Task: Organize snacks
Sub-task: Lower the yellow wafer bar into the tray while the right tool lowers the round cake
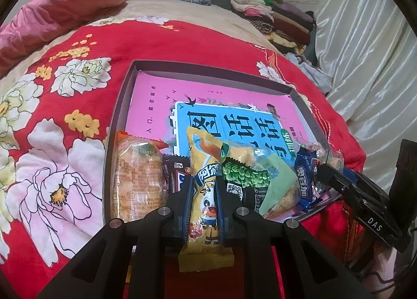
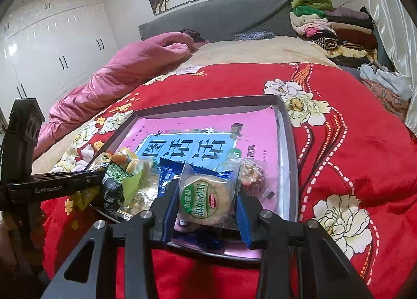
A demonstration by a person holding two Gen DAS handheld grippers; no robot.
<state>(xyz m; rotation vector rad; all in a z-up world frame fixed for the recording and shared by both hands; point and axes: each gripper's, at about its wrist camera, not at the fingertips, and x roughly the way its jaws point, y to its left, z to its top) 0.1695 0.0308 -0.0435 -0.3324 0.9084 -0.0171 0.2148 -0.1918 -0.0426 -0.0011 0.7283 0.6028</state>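
Over tray (image 1: 122, 106): both grippers loaded.
Left gripper (image 1: 204, 189) clamps yellow packet (image 1: 206, 210), long axis toward 12; right gripper (image 2: 207, 202) grips round biscuit (image 2: 206, 198).

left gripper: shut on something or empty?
Shut on the yellow snack packet. The left gripper has both blue pads pressed against the packet's sides, over the near edge of the tray.

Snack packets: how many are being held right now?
2. A yellow cartoon packet is pinched in the left fingers; a round cracker packet is pinched between the right fingers. Others lie loose in the box.
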